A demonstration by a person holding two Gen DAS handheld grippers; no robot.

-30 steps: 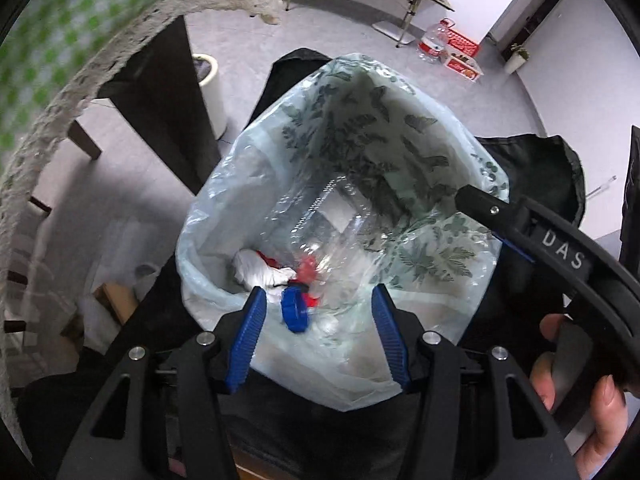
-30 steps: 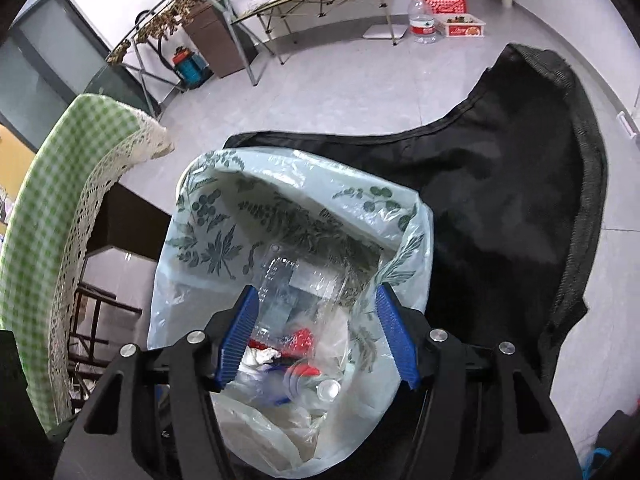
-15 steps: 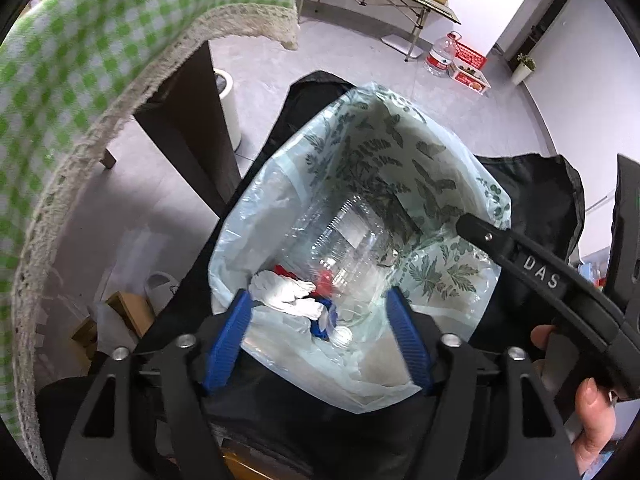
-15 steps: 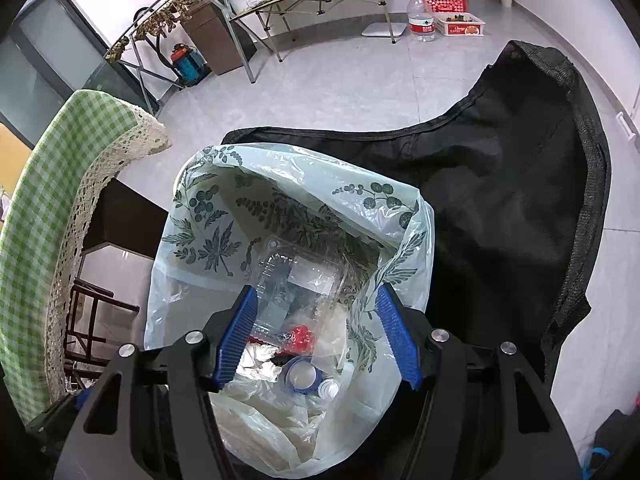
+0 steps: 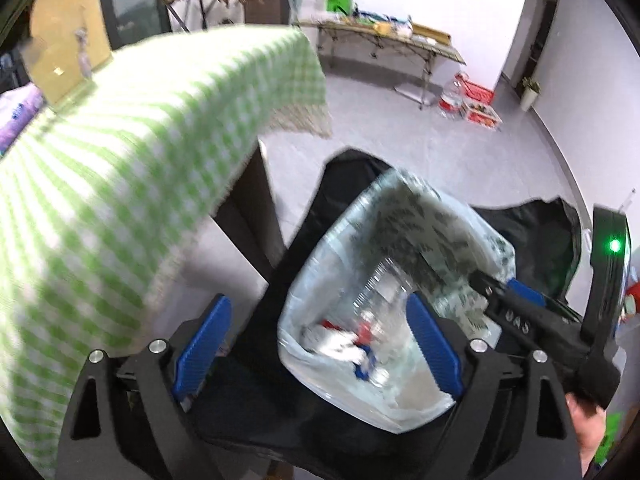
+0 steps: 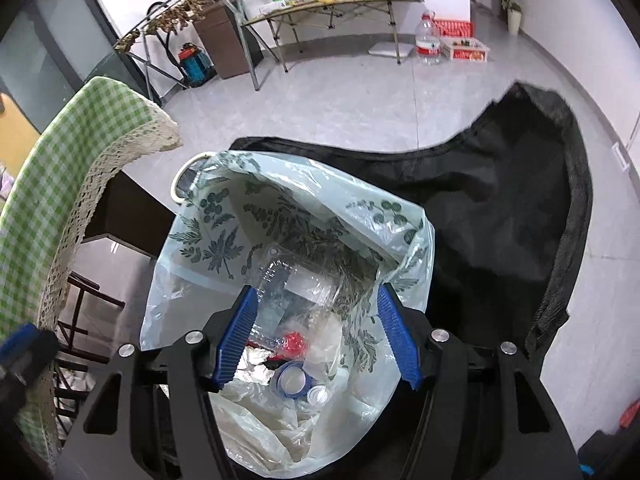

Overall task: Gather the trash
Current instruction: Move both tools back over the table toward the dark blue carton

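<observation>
A pale leaf-print trash bag (image 6: 296, 224) stands open on black fabric (image 6: 504, 208). It holds a clear plastic container (image 6: 296, 280), crumpled foil, a red piece, a blue cap (image 6: 292, 380) and plastic film. The bag also shows in the left wrist view (image 5: 404, 240), blurred. My right gripper (image 6: 316, 336) is open and empty, right over the bag's mouth. My left gripper (image 5: 316, 340) is open and empty, above the bag's left edge. The other gripper's body (image 5: 532, 320) crosses the right side of the left wrist view.
A table with a green checked cloth (image 5: 132, 152) stands left of the bag, its dark leg (image 5: 256, 224) beside it. A folding table (image 6: 332, 0) with clutter, a water jug (image 6: 428, 40) and a red crate stand by the far wall across grey floor.
My left gripper has risen and swung left, bringing the checked tablecloth into view. Its jaws have spread wider. The right gripper has barely moved.
</observation>
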